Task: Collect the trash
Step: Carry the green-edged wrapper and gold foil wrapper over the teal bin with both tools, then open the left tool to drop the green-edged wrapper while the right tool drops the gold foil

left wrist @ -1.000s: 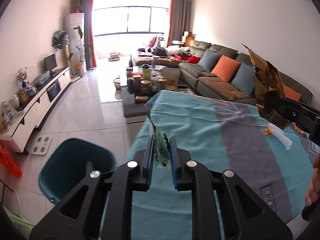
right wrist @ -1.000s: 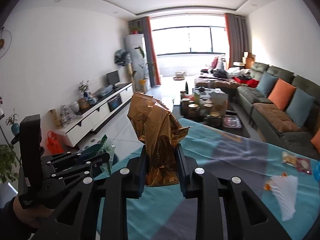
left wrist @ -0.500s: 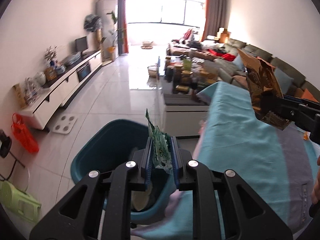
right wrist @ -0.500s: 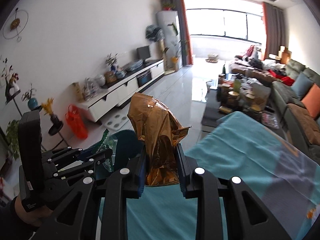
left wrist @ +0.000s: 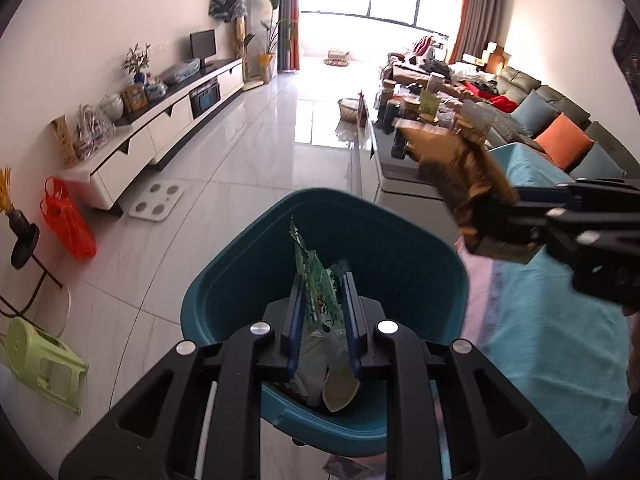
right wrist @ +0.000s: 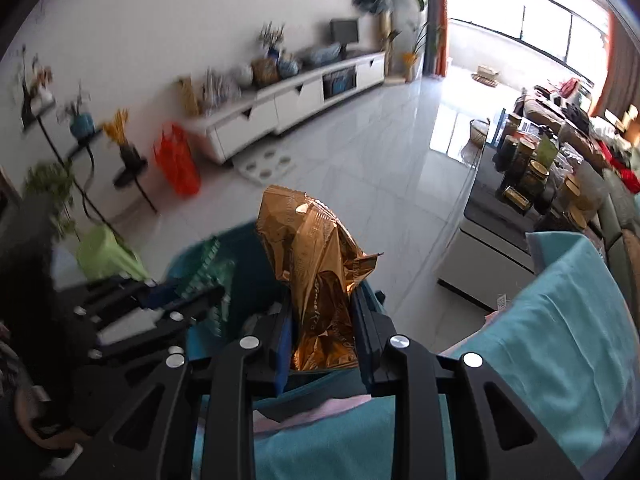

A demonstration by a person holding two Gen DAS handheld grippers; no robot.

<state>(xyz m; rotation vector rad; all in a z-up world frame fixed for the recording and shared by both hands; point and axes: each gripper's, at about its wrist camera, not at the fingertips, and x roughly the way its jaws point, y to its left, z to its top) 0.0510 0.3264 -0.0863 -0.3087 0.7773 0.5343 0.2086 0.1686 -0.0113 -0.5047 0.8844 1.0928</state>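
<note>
Now the left gripper point(left wrist: 320, 300) hangs directly above the teal bin point(left wrist: 420, 248), its fingers clamped on a green wrapper point(left wrist: 316, 280) whose long axis runs forward out of the grip, toward 12 o'clock. I judge this hand the nearer one, so it only needs to let go. At 2 o'clock the right gripper point(right wrist: 322, 320) is closed on a gold snack bag point(right wrist: 316, 260) that also points forward, over the near rim beside the turquoise tablecloth point(right wrist: 560, 340).
</note>
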